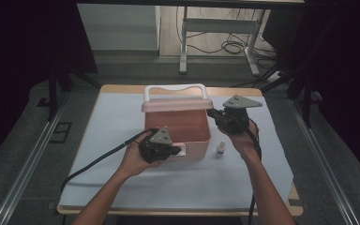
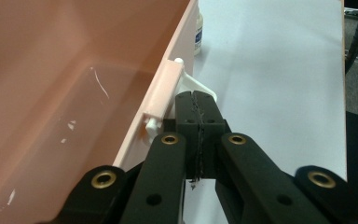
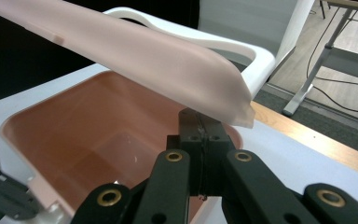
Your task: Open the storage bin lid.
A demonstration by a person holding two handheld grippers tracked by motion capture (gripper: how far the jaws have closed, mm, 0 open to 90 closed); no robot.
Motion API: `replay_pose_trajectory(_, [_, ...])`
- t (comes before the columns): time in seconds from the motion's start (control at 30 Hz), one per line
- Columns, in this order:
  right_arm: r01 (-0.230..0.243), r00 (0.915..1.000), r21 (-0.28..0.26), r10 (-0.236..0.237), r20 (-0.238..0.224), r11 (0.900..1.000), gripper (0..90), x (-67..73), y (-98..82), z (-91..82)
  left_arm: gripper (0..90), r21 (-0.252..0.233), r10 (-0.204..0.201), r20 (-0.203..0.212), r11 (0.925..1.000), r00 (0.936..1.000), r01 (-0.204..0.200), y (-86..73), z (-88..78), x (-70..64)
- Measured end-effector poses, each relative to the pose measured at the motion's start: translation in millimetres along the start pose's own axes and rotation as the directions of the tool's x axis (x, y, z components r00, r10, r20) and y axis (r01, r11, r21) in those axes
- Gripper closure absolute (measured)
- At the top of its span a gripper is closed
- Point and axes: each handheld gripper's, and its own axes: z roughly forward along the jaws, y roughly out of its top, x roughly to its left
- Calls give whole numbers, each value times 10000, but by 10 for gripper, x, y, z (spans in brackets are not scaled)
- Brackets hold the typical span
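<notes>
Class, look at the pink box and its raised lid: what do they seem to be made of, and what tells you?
Pink box: probably moulded plastic, smooth and semi-glossy; its inner wall shows light glints.
Lid: likely the same plastic, thin, matte, with a rounded moulded edge.

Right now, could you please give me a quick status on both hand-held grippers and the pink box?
Left hand-held gripper shut at white front latch. Right hand-held gripper shut, under raised pink plastic lid. Pink plastic box open. Small white bottle alongside.

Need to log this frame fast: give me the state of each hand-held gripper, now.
Left hand-held gripper: closed, nothing held, tips at the white latch on the pink box.
Right hand-held gripper: closed, nothing held, tips under the raised lid.
</notes>
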Motion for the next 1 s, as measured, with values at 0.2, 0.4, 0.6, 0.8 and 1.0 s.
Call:
replay_pose_trajectory(0.2, [25,10000,60,-25,33,10000,899,-65,92,59,900,4,12,-16,10000,10000,-12,-1,-4,-1])
replay_pose_trajectory(0.4, [18,10000,24,-18,91,10000,899,-89,156,92,900,14,33,-41,10000,10000,-33,-2,-5,-4])
replay_pose_trajectory(0.6, [4,10000,43,-5,76,10000,899,-102,173,105,900,13,31,-44,10000,10000,-31,-1,-6,-2])
replay_pose_trajectory(0.8, [26,9999,60,-27,101,10000,899,-122,204,128,900,11,74,-38,10000,10000,-73,-1,-5,1])
replay_pose_trajectory(1.0, [40,9999,88,-41,166,10000,899,-147,237,150,900,6,64,-18,10000,10000,-64,-1,-5,3])
